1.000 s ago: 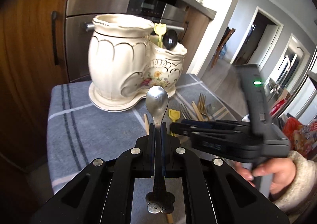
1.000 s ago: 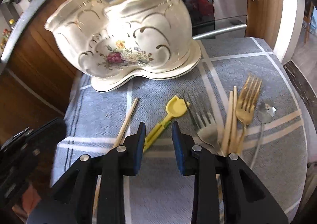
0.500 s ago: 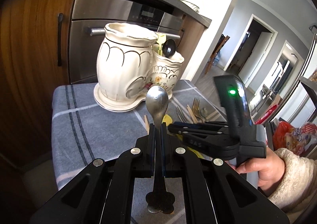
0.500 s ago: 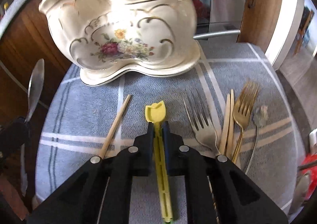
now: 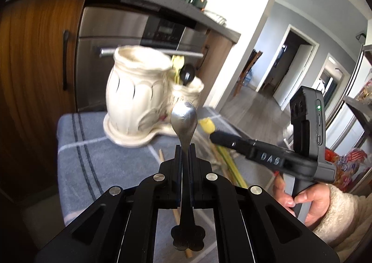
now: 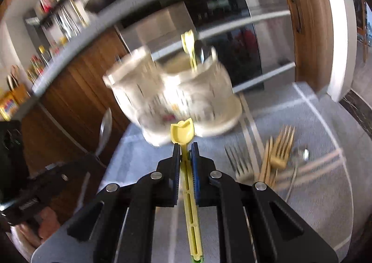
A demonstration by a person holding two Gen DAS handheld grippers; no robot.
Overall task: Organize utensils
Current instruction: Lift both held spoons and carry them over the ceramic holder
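Left wrist view: the spoon (image 5: 184, 118) is sitting clamped upright in the left gripper (image 5: 184, 149), raised above the cloth (image 5: 93, 146) near the holder (image 5: 139, 95). The right gripper (image 6: 186, 149) is pinching the yellow utensil (image 6: 182, 132) likewise. Each should probably be going in slowly, handle down, clearing the rim.
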